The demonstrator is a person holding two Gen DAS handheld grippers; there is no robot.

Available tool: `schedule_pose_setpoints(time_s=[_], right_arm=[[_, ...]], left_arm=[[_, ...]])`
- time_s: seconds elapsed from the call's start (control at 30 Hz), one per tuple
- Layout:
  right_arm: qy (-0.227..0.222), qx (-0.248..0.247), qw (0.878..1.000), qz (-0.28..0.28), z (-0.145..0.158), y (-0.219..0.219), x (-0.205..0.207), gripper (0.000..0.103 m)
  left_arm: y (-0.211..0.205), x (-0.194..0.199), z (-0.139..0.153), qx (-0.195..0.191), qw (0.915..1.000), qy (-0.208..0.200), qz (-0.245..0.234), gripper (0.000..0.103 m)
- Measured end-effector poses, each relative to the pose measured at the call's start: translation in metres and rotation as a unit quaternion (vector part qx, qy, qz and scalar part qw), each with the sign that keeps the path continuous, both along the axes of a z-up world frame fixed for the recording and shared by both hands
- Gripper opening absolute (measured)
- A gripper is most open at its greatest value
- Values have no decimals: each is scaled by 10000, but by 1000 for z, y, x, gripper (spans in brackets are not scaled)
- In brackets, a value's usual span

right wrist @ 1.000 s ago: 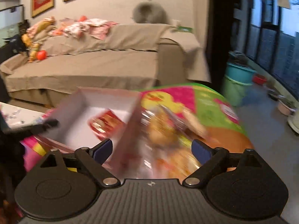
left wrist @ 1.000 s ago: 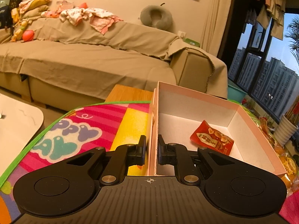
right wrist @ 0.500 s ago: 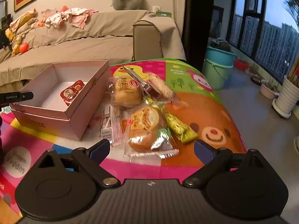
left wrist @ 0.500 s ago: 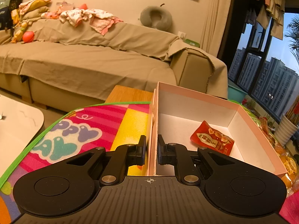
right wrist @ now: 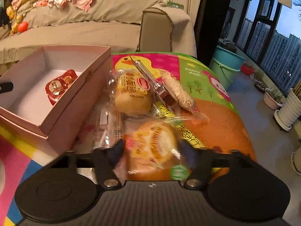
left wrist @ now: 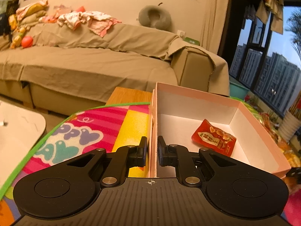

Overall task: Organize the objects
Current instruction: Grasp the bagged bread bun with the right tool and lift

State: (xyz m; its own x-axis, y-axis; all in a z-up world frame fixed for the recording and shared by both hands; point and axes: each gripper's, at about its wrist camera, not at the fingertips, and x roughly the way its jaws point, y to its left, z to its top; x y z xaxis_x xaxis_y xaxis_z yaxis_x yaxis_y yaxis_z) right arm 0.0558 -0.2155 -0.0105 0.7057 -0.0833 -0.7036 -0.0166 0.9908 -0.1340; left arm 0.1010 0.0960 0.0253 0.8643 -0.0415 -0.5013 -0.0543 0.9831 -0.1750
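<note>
Left gripper pinched the box wall; right gripper, jaws just closing around a wrapped cake, risked crushing it or slipping off the wrapper.

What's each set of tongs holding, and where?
Left tongs: clamped on the pink box at its near side wall. Right tongs: just been closing around the wrapped bun; grip not confirmed.

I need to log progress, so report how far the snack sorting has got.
Done: one red packet lies in the pink box. In hand: the left tool clamps the box's wall; the right tool has just been closing around the near bun, though a firm grip isn't clear yet. Left: that bun, the far bun, the sesame stick and the yellow pack beside the box.
</note>
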Motion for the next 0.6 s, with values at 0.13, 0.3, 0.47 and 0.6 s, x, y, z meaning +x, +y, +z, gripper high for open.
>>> schedule_pose_setpoints(time_s=[0.13,0.3,0.47,0.6], right_arm=[[72,320,9995,7,15,-3,-19,57],[79,376,9990,212,41,4,-56,57],[157,660,9964,515,65,16,-88,56],[11,718,9943,790,87,33,-101,56]], left_arm=[[-7,-3,2,216,9998,-5,-43,14],[-3,-3,3,83,9999,24,-92,14],[-1,-6,6,117,9997,-94,-167,13],[-2,-6,5,226,9994,-113,-251,12]])
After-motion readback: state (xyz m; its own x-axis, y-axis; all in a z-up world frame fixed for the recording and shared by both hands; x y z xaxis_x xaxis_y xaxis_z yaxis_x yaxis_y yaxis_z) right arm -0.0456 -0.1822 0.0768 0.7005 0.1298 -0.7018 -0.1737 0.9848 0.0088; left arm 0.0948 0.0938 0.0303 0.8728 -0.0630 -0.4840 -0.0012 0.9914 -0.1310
